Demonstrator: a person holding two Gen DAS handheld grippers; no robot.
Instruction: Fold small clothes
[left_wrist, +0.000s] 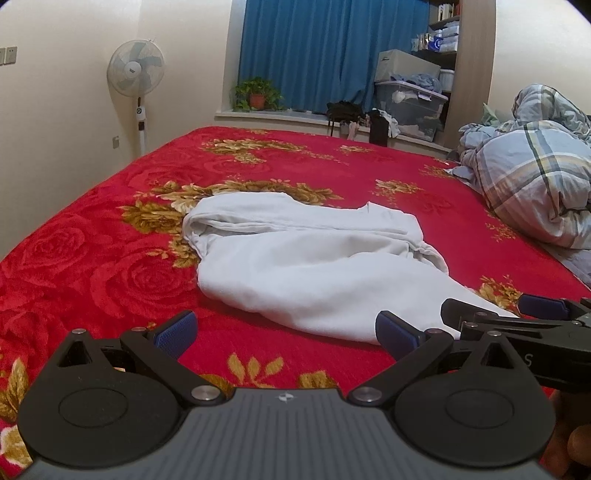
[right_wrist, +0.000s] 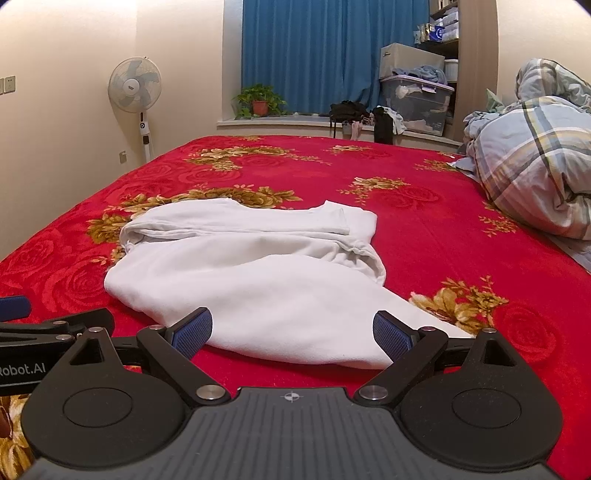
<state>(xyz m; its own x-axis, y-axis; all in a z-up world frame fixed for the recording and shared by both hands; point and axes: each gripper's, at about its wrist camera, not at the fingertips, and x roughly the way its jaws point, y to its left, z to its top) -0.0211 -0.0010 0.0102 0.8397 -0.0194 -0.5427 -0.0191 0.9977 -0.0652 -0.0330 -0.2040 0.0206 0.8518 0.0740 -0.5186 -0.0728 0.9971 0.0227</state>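
Note:
A white garment (left_wrist: 306, 266) lies loosely folded and rumpled on the red flowered bedspread (left_wrist: 110, 240); it also shows in the right wrist view (right_wrist: 255, 284). My left gripper (left_wrist: 284, 334) is open and empty, low over the bedspread at the garment's near edge. My right gripper (right_wrist: 293, 334) is open and empty, its fingers either side of the garment's near edge. The right gripper also shows in the left wrist view (left_wrist: 498, 314), at the garment's near right corner. The left gripper shows at the left edge of the right wrist view (right_wrist: 37, 317).
A bunched plaid duvet (left_wrist: 532, 177) lies on the bed's right side. Beyond the bed are a standing fan (left_wrist: 136, 70), a potted plant (left_wrist: 257, 94), a blue curtain (left_wrist: 325, 55) and storage boxes (left_wrist: 410, 99) on the sill.

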